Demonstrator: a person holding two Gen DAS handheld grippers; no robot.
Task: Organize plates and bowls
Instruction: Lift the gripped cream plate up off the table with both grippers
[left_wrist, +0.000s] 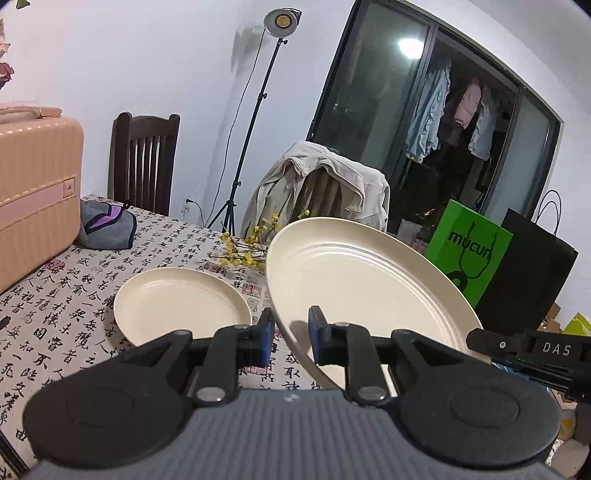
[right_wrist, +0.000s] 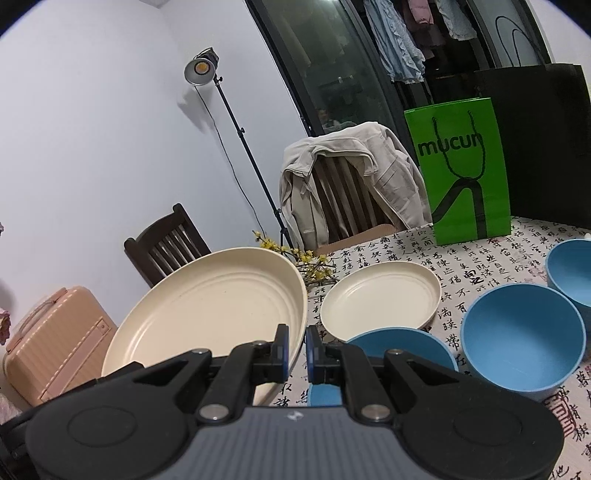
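Cream plate (left_wrist: 362, 280) large, round, ringed base, raised, tilted.

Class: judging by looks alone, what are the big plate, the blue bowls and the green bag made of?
Big plate: matte cream, faintly speckled, moulded rings; probably plastic or wheat-straw composite, though ceramic is possible.
Blue bowls: the same matte, dull look; likely the same material.
Green bag: stiff creased paper with cord handles.
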